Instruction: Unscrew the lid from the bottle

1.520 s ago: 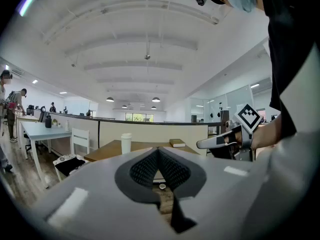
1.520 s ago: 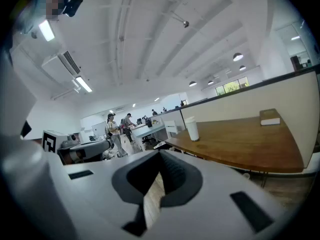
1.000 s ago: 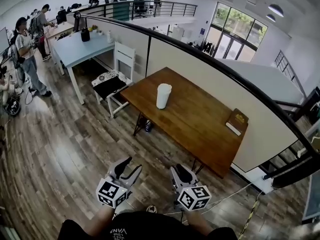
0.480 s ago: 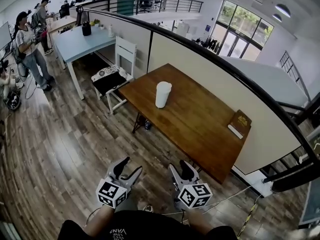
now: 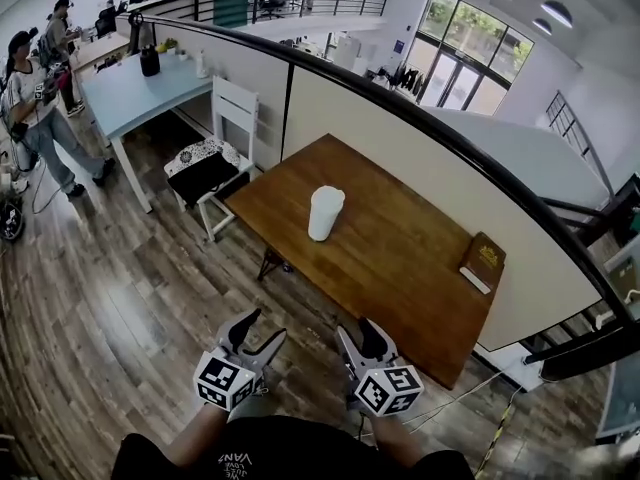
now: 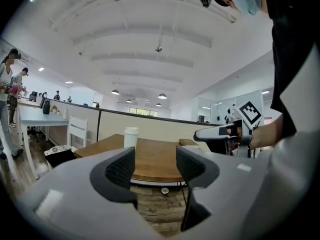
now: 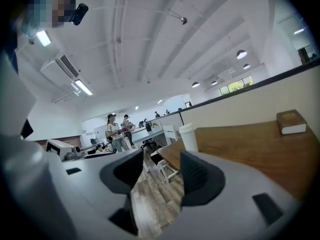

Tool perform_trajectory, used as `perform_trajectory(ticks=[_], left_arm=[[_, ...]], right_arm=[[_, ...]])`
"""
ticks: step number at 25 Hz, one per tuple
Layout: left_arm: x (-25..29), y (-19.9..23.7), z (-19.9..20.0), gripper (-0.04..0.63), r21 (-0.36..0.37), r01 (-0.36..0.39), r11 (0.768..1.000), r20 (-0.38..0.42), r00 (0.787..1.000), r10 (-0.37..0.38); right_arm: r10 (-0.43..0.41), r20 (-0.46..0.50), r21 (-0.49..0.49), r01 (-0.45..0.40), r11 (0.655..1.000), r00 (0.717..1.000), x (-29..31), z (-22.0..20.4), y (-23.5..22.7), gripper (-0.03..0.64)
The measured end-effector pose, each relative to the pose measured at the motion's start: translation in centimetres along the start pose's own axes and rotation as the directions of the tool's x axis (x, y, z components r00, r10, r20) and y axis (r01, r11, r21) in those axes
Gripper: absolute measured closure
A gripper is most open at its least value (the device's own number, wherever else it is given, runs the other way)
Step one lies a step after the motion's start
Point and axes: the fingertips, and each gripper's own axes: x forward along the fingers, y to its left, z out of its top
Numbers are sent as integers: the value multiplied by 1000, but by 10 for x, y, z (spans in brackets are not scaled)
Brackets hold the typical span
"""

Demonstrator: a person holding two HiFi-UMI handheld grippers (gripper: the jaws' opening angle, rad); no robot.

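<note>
Closest in, the left gripper (image 5: pixel 262 326) and the right gripper (image 5: pixel 357 328) are held side by side above the wood floor (image 5: pixel 120 298). Both have just been opening; their jaws stand apart with nothing between them. The white bottle (image 5: pixel 325 213) stands upright well ahead of the fingers, untouched, on the brown table (image 5: pixel 400 258), its lid (image 5: pixel 329 195) on top. A book (image 5: pixel 482 262) lies near the table's right end, and a white chair (image 5: pixel 215 158) stands past its left end
</note>
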Motion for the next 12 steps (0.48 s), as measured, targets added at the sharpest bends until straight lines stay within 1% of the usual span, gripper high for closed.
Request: perform_trajectory(ticks=[6, 10, 12], left_arm=[[34, 60, 12, 347, 6, 71, 997, -21, 997, -71], [54, 93, 10, 344, 12, 133, 991, -61, 989, -132], [63, 108, 12, 342, 23, 160, 987, -65, 985, -158]], right_arm=[[-62, 23, 18, 62, 998, 998, 61, 16, -4, 414], [-107, 41, 29, 106, 994, 993, 95, 21, -6, 413], [-125, 48, 28, 124, 992, 991, 109, 23, -7, 413]])
